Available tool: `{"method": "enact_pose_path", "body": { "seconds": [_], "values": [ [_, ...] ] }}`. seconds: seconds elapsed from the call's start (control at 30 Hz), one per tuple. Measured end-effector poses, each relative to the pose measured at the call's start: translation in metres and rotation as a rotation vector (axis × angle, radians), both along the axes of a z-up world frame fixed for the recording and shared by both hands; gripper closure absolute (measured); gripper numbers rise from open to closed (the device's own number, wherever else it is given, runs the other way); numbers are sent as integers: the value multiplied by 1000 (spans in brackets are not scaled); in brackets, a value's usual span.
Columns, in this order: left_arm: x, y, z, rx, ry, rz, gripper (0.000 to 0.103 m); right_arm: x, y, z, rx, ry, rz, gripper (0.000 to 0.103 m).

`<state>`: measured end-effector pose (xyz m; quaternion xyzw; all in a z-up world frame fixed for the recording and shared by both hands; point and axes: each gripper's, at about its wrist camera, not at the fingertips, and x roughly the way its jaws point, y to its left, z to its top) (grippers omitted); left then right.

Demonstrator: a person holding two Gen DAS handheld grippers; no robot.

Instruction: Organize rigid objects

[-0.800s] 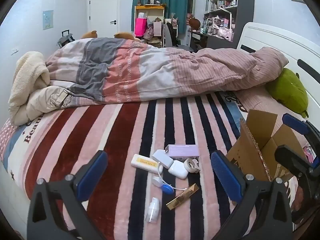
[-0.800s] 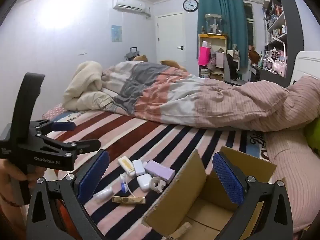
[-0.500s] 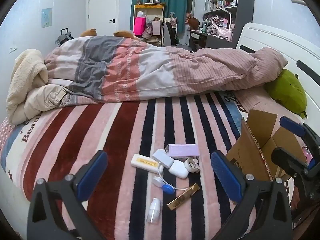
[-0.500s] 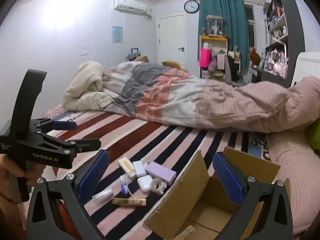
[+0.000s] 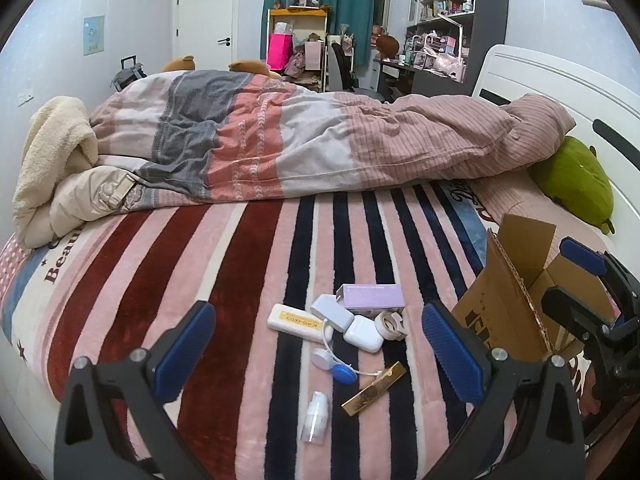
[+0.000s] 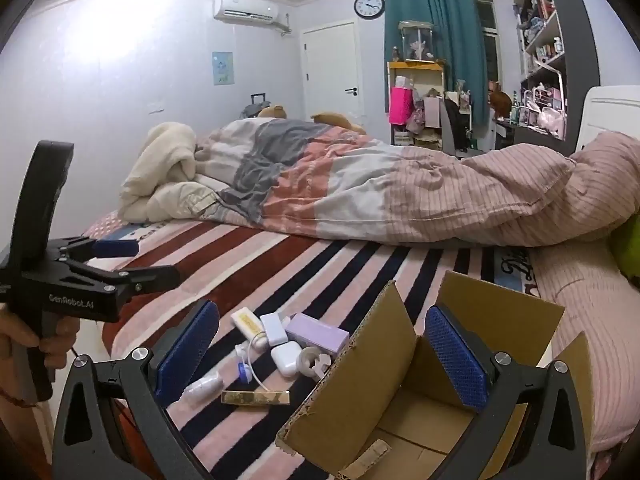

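Several small items lie together on the striped blanket: a purple box [image 5: 370, 295], a cream tube [image 5: 295, 319], a white earbud case [image 5: 363, 333], a tape roll [image 5: 389, 324], a gold bar [image 5: 374, 388], a small white bottle [image 5: 316, 417] and a blue-white corded piece [image 5: 338, 368]. An open cardboard box [image 5: 516, 304] stands to their right. My left gripper [image 5: 316, 354] is open and empty, just short of the items. My right gripper [image 6: 320, 354] is open and empty, at the box's [image 6: 380, 392] left flap; the items, such as the purple box [image 6: 316, 332], show left of it.
A rumpled duvet [image 5: 320, 144] lies across the far half of the bed. A green plush [image 5: 572, 184] sits by the white headboard [image 5: 560, 92] at right. A cream blanket [image 5: 52, 168] is piled at far left. The bed's near edge is just below the grippers.
Both grippers have shifted slightly, so the views have drifted a little. The items and the box have not moved. Both grippers stay open.
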<state>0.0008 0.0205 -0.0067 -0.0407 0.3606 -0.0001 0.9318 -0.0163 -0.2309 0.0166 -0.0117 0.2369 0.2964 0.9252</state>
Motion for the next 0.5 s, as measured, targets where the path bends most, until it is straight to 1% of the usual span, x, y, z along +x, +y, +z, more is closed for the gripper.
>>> {"method": "enact_pose_path", "body": {
  "seconds": [0.2,0.33,0.5],
  "values": [
    [-4,-1,-1,11,3,-13,1,0,-1,-3,16,2,-19,0],
    [-4,-7,-3,35,-2,-13,1,-2,-3,-5,26,4,-31,0],
    [-5,-6,-3,14,-7,-22,1,-3,-1,-7,20,5,-41,0]
  ]
}}
